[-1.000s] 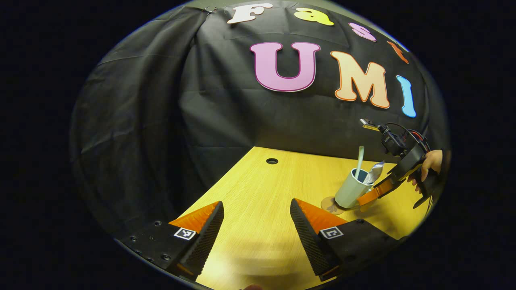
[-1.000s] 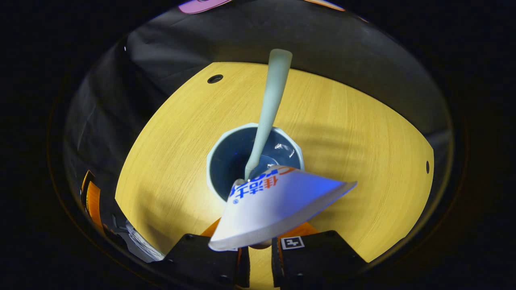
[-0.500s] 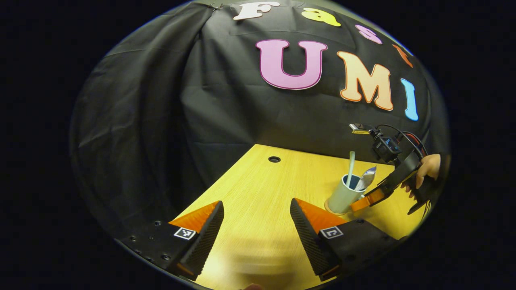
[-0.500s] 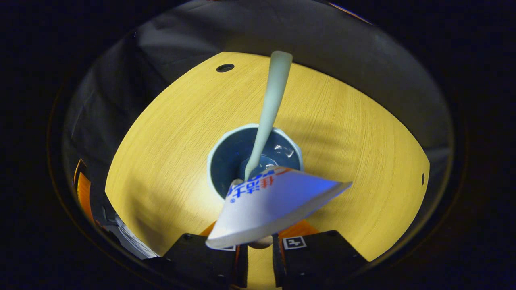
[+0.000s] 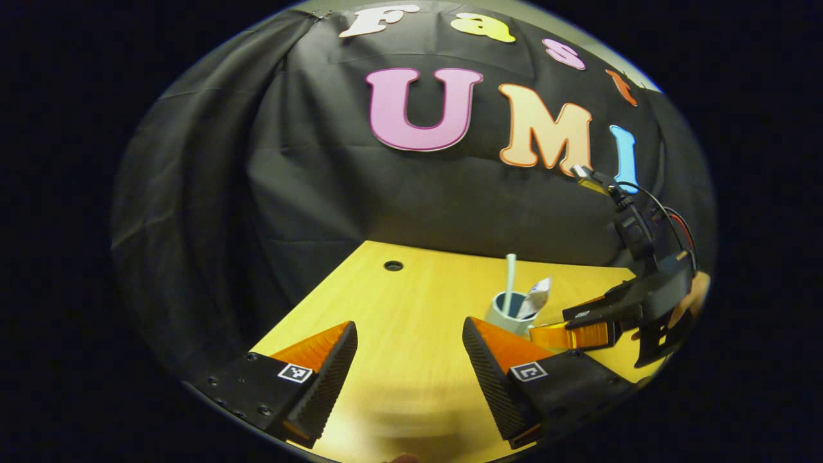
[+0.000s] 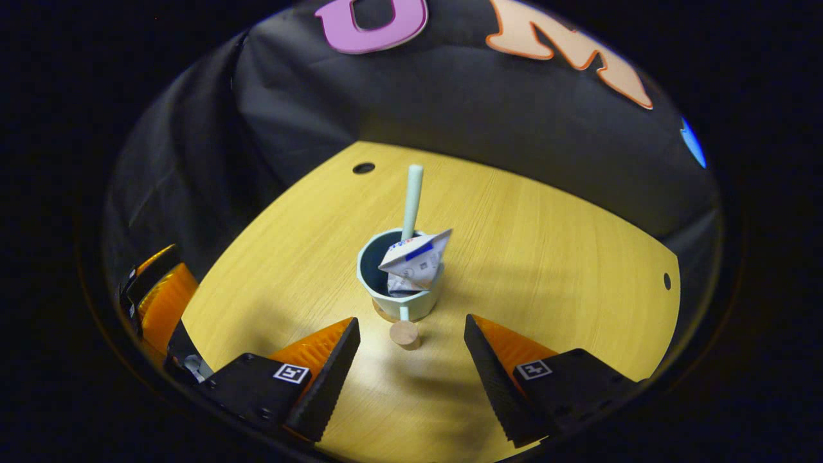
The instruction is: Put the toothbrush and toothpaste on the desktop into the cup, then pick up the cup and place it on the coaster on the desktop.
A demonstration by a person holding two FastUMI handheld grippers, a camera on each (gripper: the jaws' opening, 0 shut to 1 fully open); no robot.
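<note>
A pale green cup [image 6: 402, 292] stands upright on the brown coaster [image 6: 380, 313], of which only an edge peeks out. The toothbrush [image 6: 412, 199] and the white toothpaste tube [image 6: 415, 260] stick out of the cup. A round wooden knob [image 6: 404, 333] juts from the cup's near side. My right gripper [image 6: 411, 366] is open just behind that knob and touches nothing. In the left gripper view the cup [image 5: 505, 314] sits at right, with the right gripper [image 5: 546, 334] beside it. My left gripper [image 5: 409, 373] is open over bare desk.
The yellow wooden desktop [image 6: 546, 257] has cable holes at the back [image 6: 363, 168] and at the right [image 6: 667, 281]. Black cloth walls close in the far and left sides. A finger of the left gripper [image 6: 164, 296] sits at the left edge. A hand [image 5: 697, 289] holds the right gripper.
The right gripper was shut on the cup's knob; it has opened, let go and drawn back. The cup now stands upright on the coaster. The left gripper's view swung slightly.
</note>
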